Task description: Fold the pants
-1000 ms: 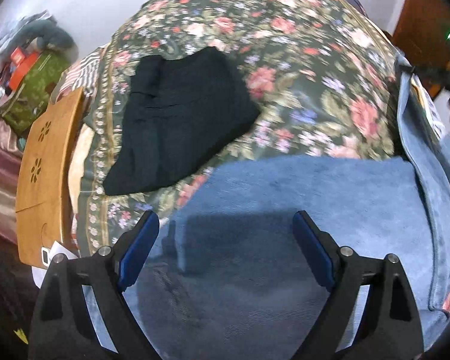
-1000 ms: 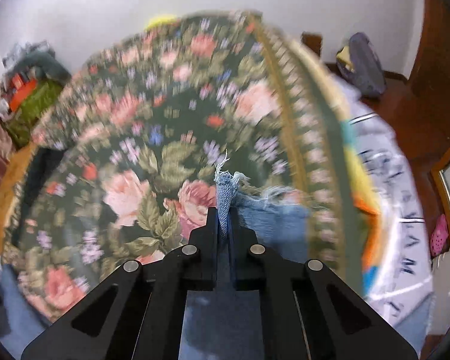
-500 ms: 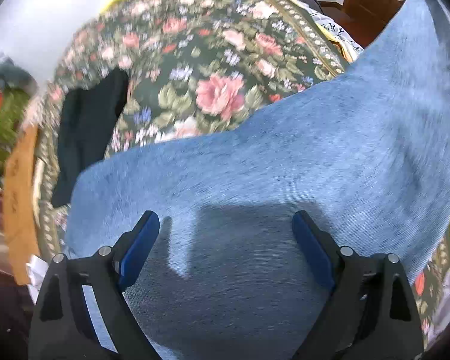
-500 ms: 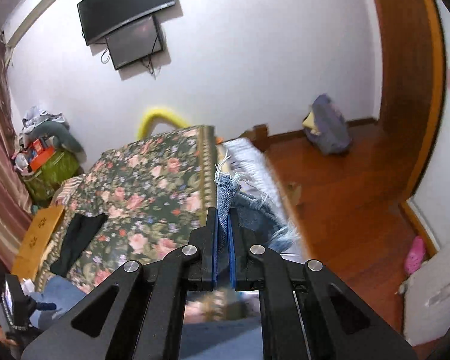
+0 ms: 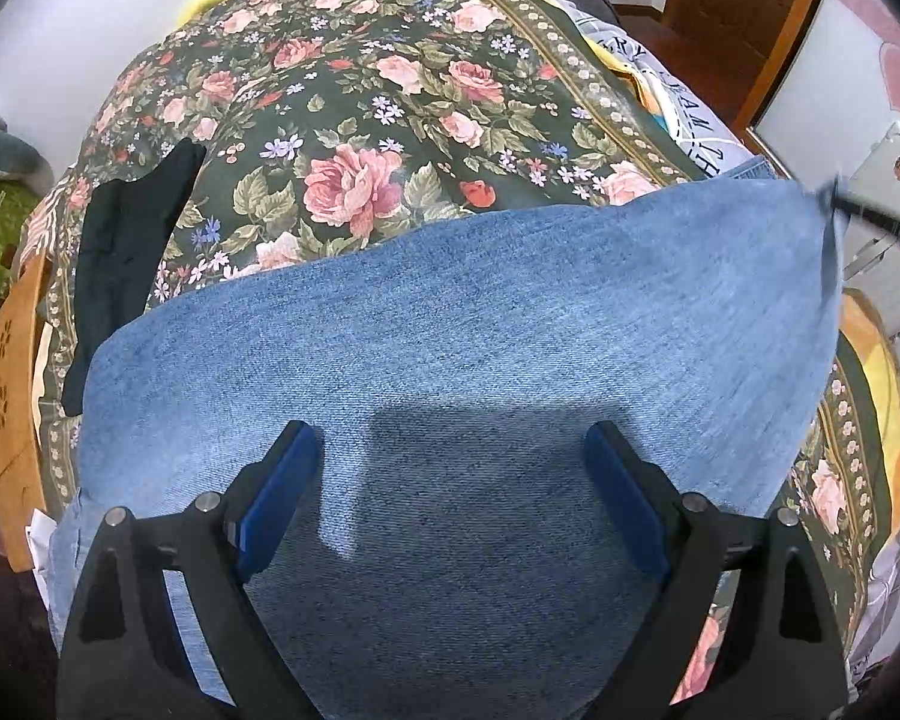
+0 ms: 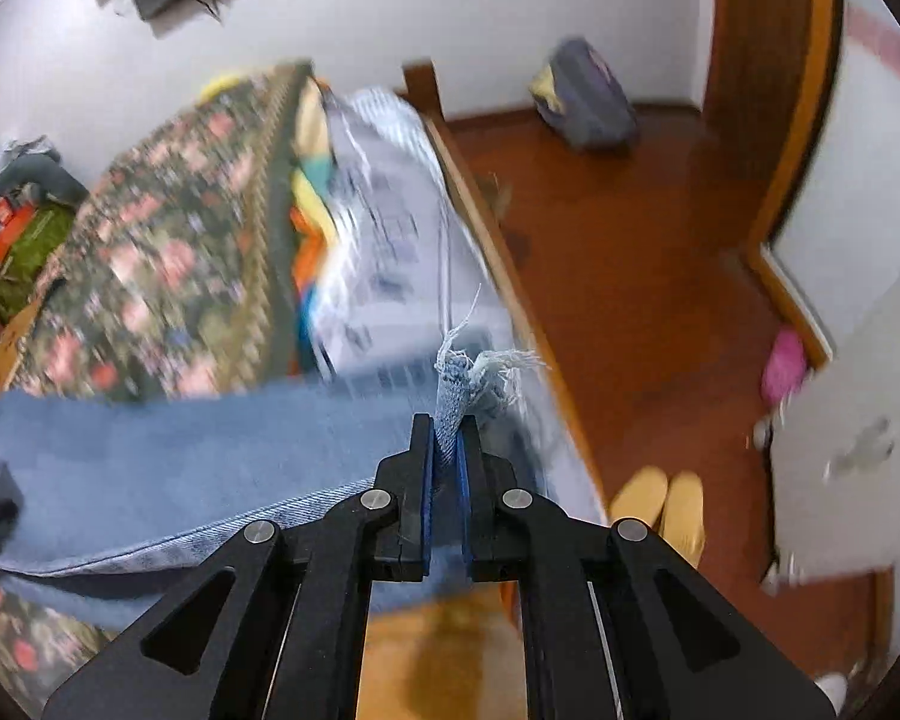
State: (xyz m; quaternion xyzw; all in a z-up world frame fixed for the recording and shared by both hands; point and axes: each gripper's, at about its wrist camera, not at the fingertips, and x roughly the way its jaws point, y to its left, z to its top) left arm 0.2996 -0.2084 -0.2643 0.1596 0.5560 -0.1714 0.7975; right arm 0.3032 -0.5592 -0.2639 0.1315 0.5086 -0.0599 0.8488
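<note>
Right claw (image 6: 447, 450) clenched on the frayed hem of the jeans (image 5: 450, 330), drawing the leg taut off the bed's (image 5: 360, 120) side, probably to smooth it for folding; left claw (image 5: 450, 492) released, poised above the denim spread over the floral bedspread.

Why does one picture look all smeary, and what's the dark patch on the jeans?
Right wrist view: the flowery bedspread and floor are motion-blurred, while the right gripper and the pinched jeans hem look sharp. Left wrist view: sharp overall, and the dark patch is a shadow on the denim between the left gripper fingers.
</note>
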